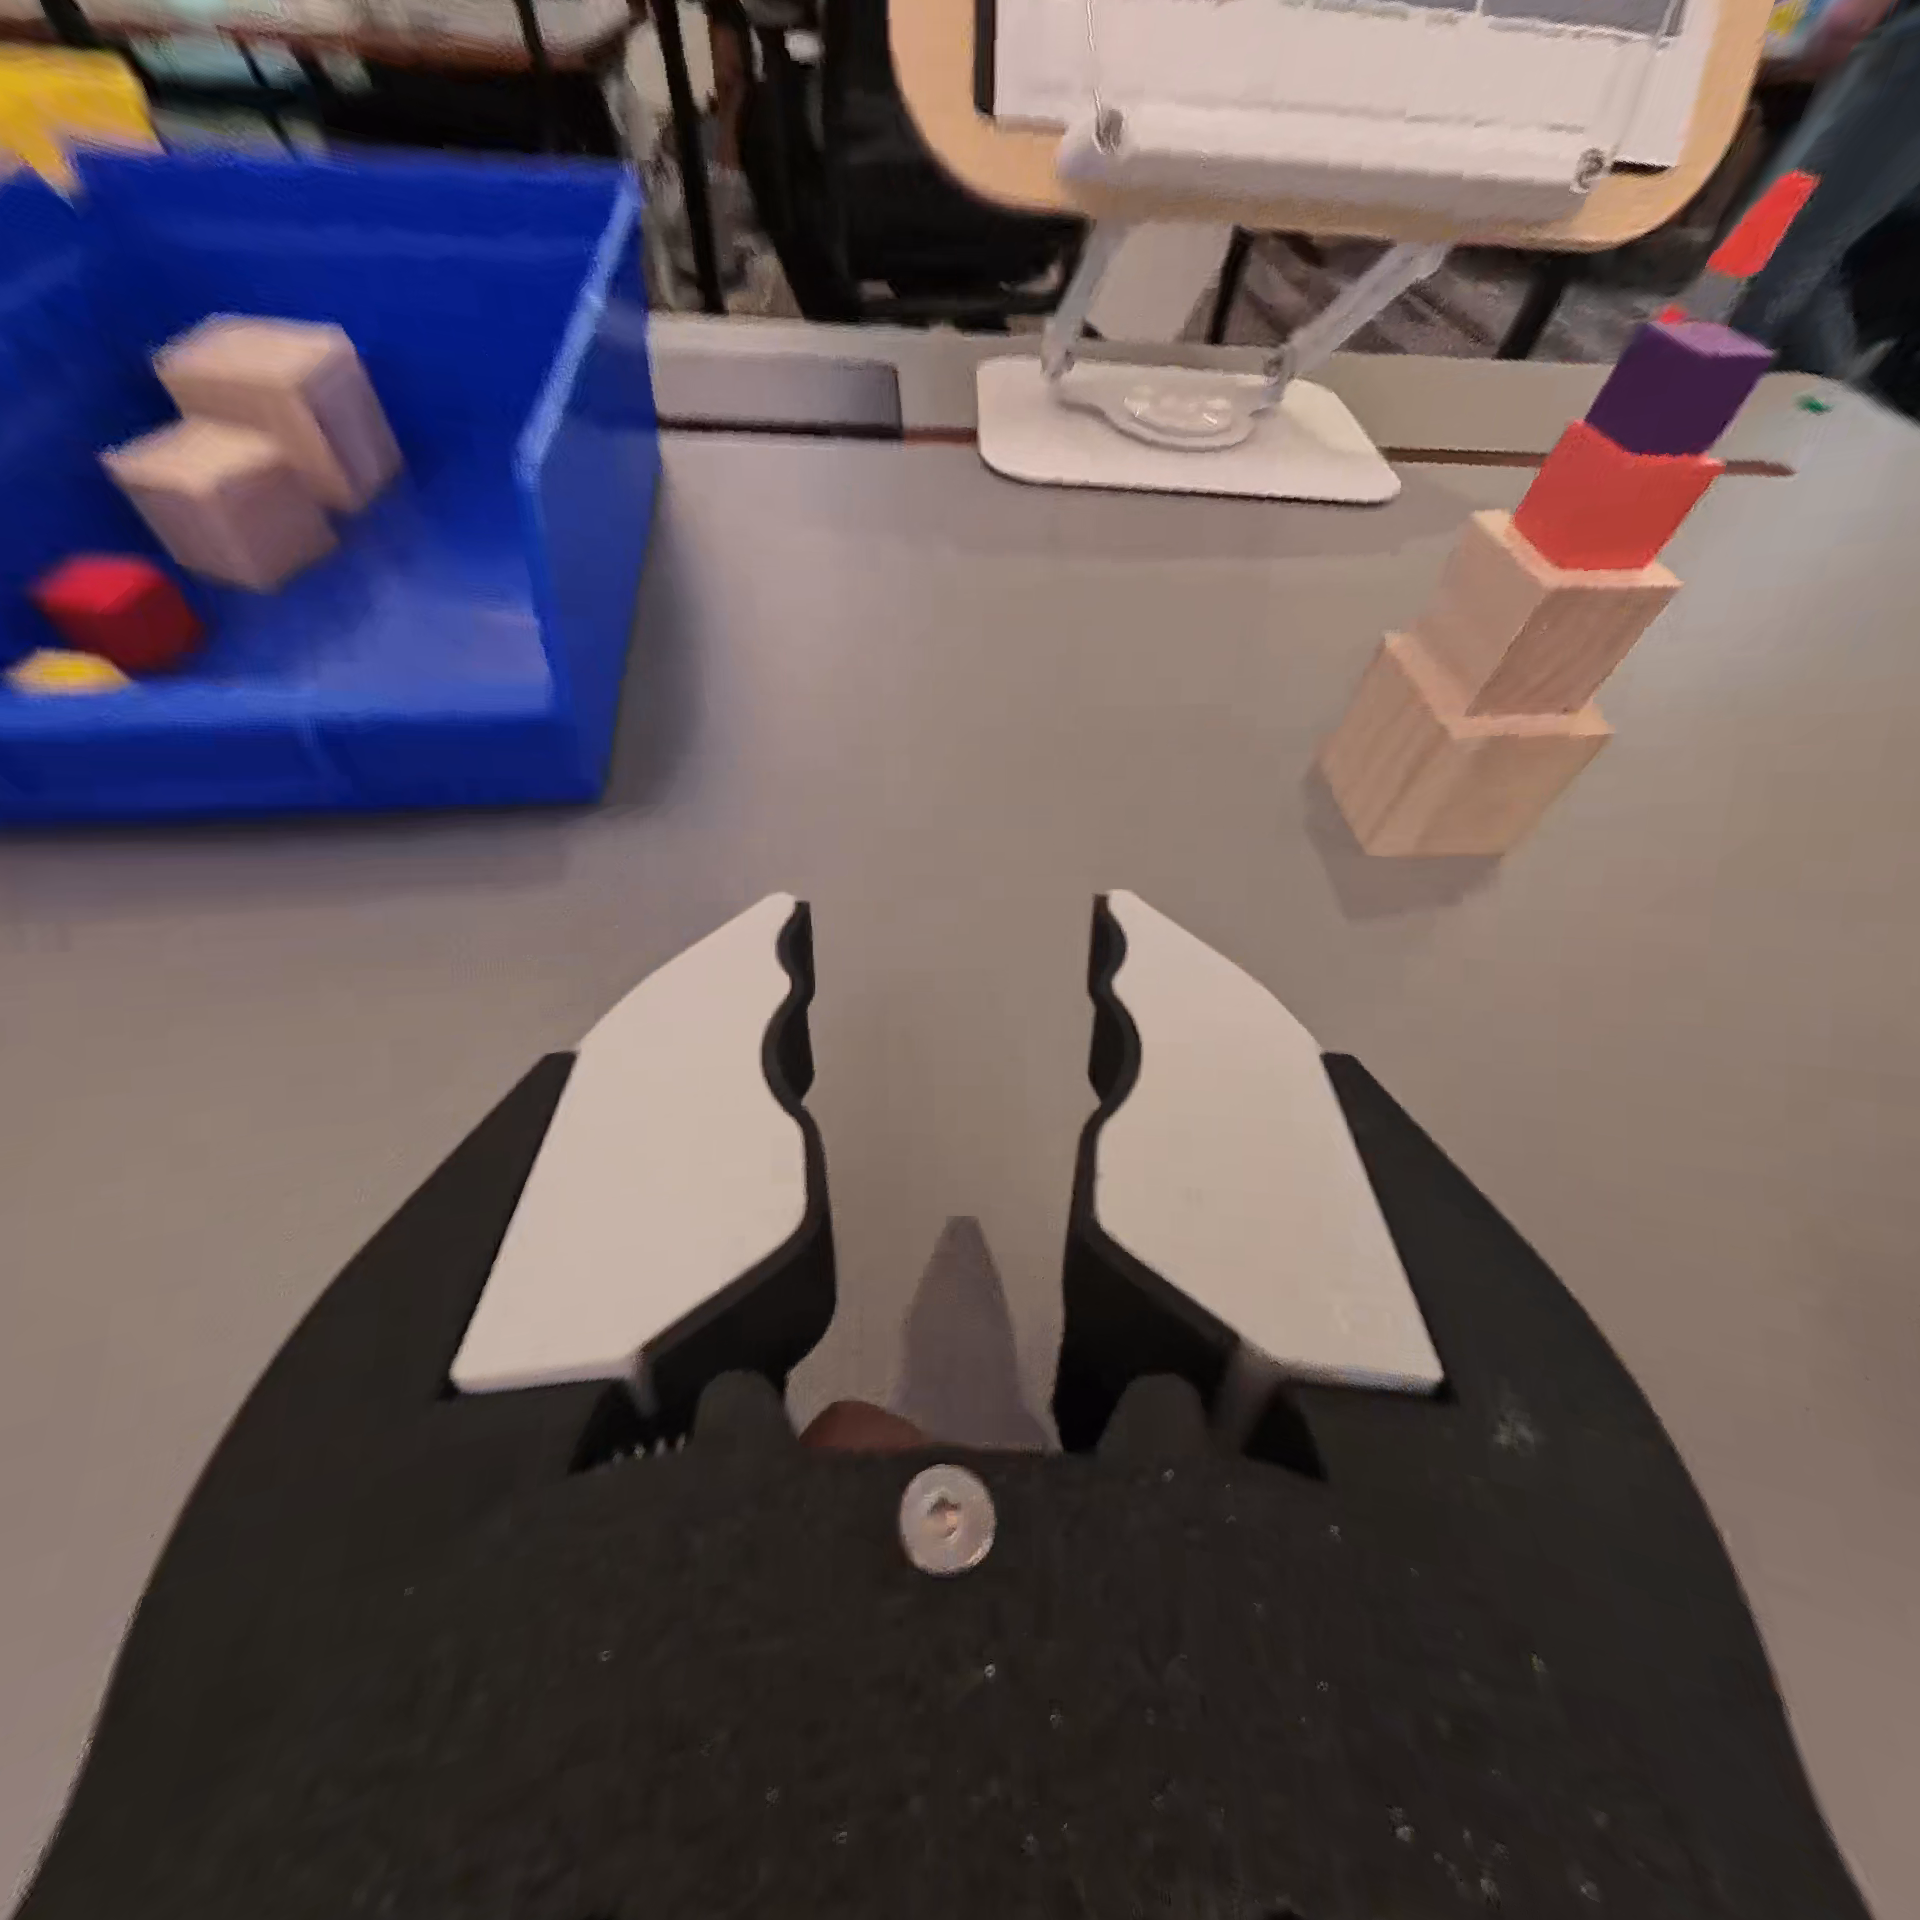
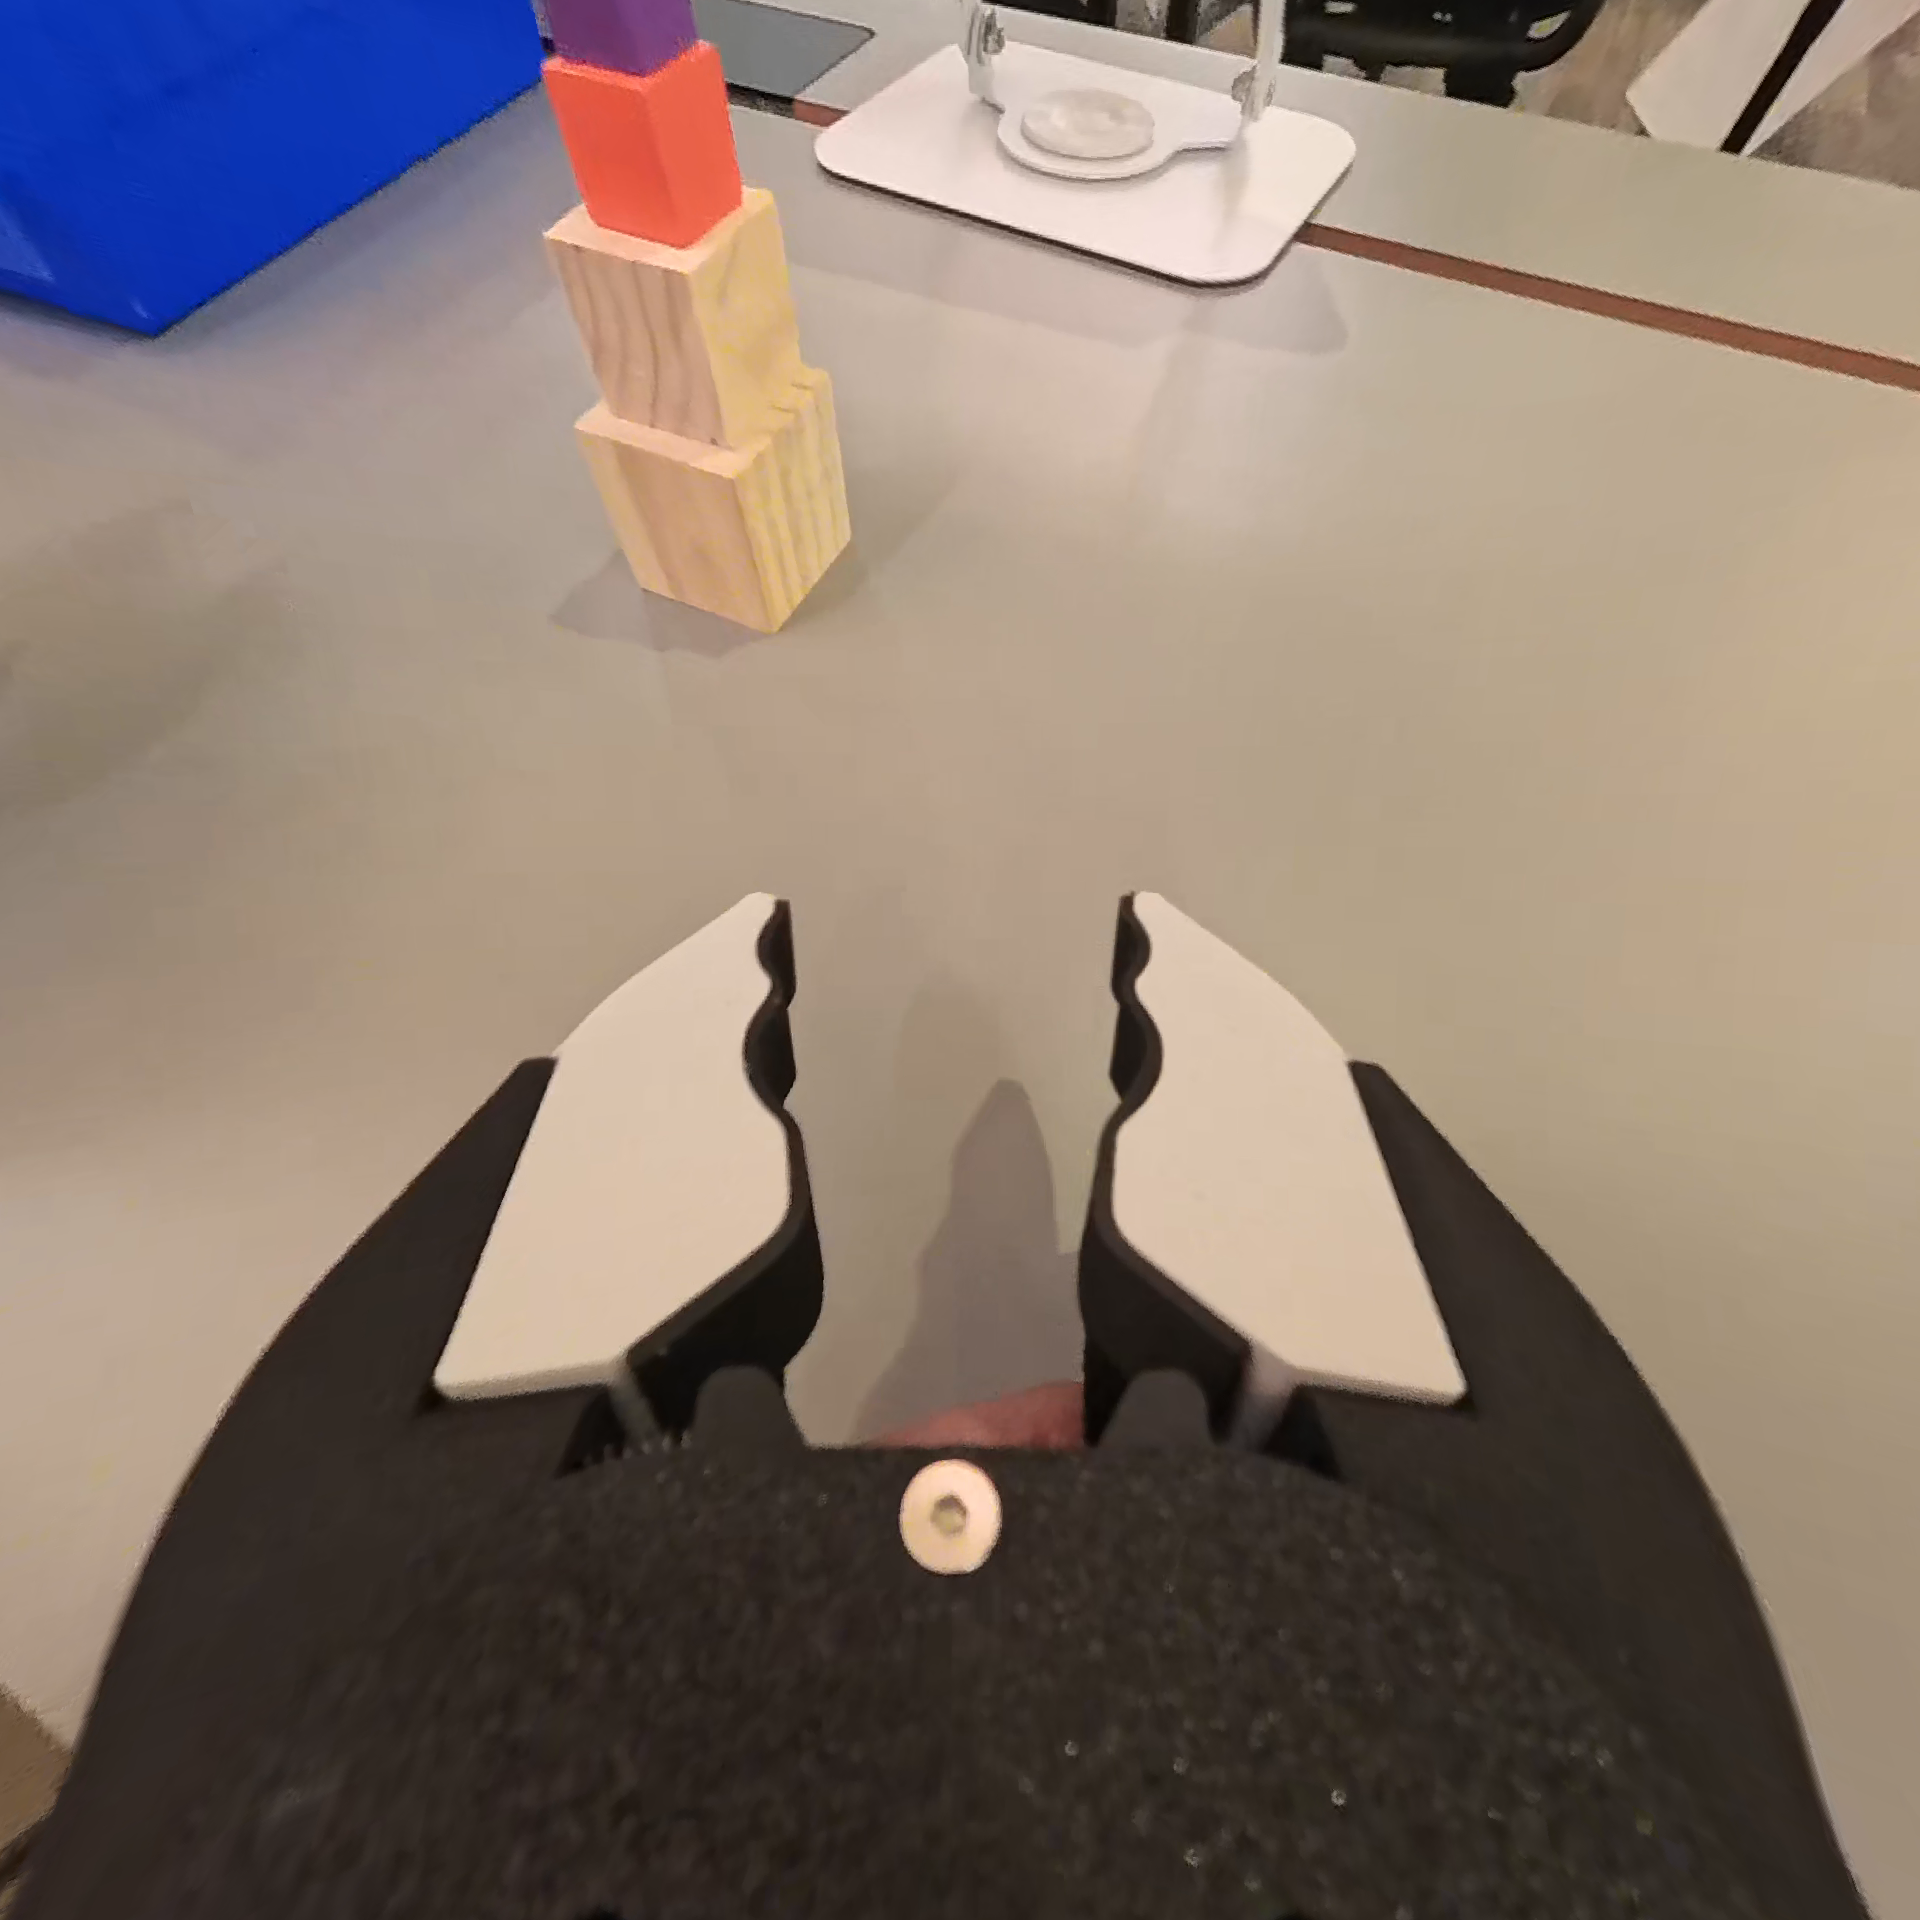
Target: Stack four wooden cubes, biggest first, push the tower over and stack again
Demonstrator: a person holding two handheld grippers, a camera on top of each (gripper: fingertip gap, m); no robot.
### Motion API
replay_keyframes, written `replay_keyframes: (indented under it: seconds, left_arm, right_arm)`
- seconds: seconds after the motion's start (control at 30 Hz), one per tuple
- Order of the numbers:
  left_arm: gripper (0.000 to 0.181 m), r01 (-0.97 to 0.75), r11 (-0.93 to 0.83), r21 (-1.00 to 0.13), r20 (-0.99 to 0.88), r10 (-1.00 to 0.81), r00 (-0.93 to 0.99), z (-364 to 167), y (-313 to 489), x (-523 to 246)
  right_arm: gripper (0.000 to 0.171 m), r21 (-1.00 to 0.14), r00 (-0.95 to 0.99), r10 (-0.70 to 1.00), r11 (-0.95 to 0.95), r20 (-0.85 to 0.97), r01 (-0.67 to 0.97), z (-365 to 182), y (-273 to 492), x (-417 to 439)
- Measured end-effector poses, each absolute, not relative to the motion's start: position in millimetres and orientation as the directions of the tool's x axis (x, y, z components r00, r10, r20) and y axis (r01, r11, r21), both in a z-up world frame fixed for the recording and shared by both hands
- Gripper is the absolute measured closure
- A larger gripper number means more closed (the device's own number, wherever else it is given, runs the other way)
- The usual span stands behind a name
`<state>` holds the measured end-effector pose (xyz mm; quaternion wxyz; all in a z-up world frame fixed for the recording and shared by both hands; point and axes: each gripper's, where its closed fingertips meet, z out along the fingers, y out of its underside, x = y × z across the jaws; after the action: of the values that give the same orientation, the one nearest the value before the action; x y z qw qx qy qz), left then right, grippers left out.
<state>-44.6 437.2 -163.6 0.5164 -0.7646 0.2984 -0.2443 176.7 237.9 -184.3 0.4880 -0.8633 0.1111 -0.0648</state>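
- Left wrist view: the left gripper (image 1: 951, 914) hovers over the grey surface (image 1: 935, 727), jaws parted by a moderate gap and holding nothing.
- The tower (image 1: 1507, 644) stands ahead and to the right, well apart from the jaws: big plain cube (image 1: 1455, 769) at the bottom, smaller plain cube (image 1: 1548, 623) on it, red cube (image 1: 1605, 499) next, purple cube (image 1: 1673, 390) on top.
- A wide bare stretch of surface lies between the jaws, the tower and the blue bin (image 1: 561, 582) on the left.
- The bin is blurred; two pale blocks (image 1: 249, 457) and a red block (image 1: 120, 613) lie in it, and a yellow piece at its near wall is too smeared to make out.
- A white stand base (image 1: 1184, 447) sits at the far edge of the surface; the board it carries is cut off at the top.
- Right wrist view: the right gripper (image 2: 951, 914) also has its jaws parted and empty.
- The tower (image 2: 696, 416) stands ahead and to the left, with open surface (image 2: 1247, 675) all the way to the jaws.
- The purple cube (image 2: 618, 36) is cut off by the top edge.
- Only a corner of the blue bin (image 2: 229, 156) shows, left of the tower and apart from it.
- The stand base (image 2: 1101, 197) lies far right of the tower.
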Motion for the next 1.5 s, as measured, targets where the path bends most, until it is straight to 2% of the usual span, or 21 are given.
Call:
replay_keyframes:
  seconds: [0.07, 0.17, 0.27, 0.5, 1.0, 1.2, 1.27, 1.37, 1.5]
  left_arm:
    - [0.128, -0.159, -0.351, -0.923, 0.152, -0.710, 0.687, -173, 429, -42]
    - [0.125, -0.206, -0.322, -0.924, 0.118, -0.752, 0.648, -173, 421, -35]
    - [0.132, -0.239, -0.348, -0.907, 0.129, -0.767, 0.628, -180, 419, -30]
    - [0.137, -0.318, -0.353, -0.880, 0.109, -0.801, 0.588, -190, 416, -20]
    - [0.138, -0.324, -0.386, -0.864, 0.144, -0.805, 0.576, -194, 416, -18]
    - [0.154, -0.345, -0.366, -0.864, 0.142, -0.836, 0.529, -193, 412, -12]
    - [0.181, -0.390, -0.298, -0.871, 0.104, -0.889, 0.447, -190, 410, -5]
    - [0.181, -0.534, -0.199, -0.822, 0.036, -0.953, 0.301, -187, 418, 5]
    - [0.181, -0.728, 0.022, -0.686, -0.023, -1.000, -0.009, -189, 427, 9]
  right_arm:
    - [0.111, -0.862, 0.962, -0.273, -0.487, -0.007, -0.144, -183, 246, 176]
    - [0.110, -0.864, 0.963, -0.270, -0.484, -0.002, -0.138, -182, 255, 170]
    - [0.111, -0.855, 0.967, -0.253, -0.507, 0.031, -0.106, -187, 258, 163]
    - [0.121, -0.858, 0.973, -0.227, -0.505, 0.032, -0.089, -186, 258, 156]
    - [0.129, -0.859, 0.984, -0.161, -0.511, 0.083, -0.011, -177, 268, 150]
    - [0.131, -0.855, 0.985, -0.148, -0.518, 0.091, 0.001, -180, 265, 152]
    - [0.131, -0.856, 0.985, -0.147, -0.517, 0.091, 0.002, -180, 263, 153]
    - [0.131, -0.857, 0.985, -0.143, -0.515, 0.098, 0.010, -178, 260, 157]
    - [0.131, -0.858, 0.984, -0.133, -0.513, 0.115, 0.031, -175, 254, 164]
